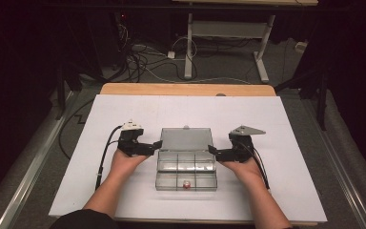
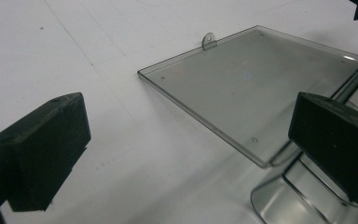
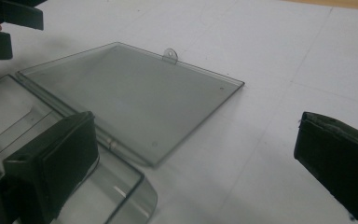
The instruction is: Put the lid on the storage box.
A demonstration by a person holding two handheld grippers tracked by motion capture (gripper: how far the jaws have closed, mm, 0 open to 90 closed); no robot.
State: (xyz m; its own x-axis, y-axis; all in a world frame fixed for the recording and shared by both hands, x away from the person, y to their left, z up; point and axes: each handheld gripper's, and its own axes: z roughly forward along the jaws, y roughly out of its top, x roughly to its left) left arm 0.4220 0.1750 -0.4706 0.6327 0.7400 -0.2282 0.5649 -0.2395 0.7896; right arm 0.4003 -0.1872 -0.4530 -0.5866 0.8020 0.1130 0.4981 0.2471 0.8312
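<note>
text: none legible | labels: none | brands: none | numbers: none

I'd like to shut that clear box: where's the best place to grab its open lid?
Judging by its pose, grip the lid at its far edge, beside the small tab, coming from behind. It lies flat and hinged to the box, so that free edge swings up.

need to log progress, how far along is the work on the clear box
Done: the lid lies flat open behind the clear box, and a small red piece sits in a front compartment. In hand: the left gripper and right gripper flank the hinge line, both open and holding nothing. Left: the other compartments look empty, and the lid is not closed.
</note>
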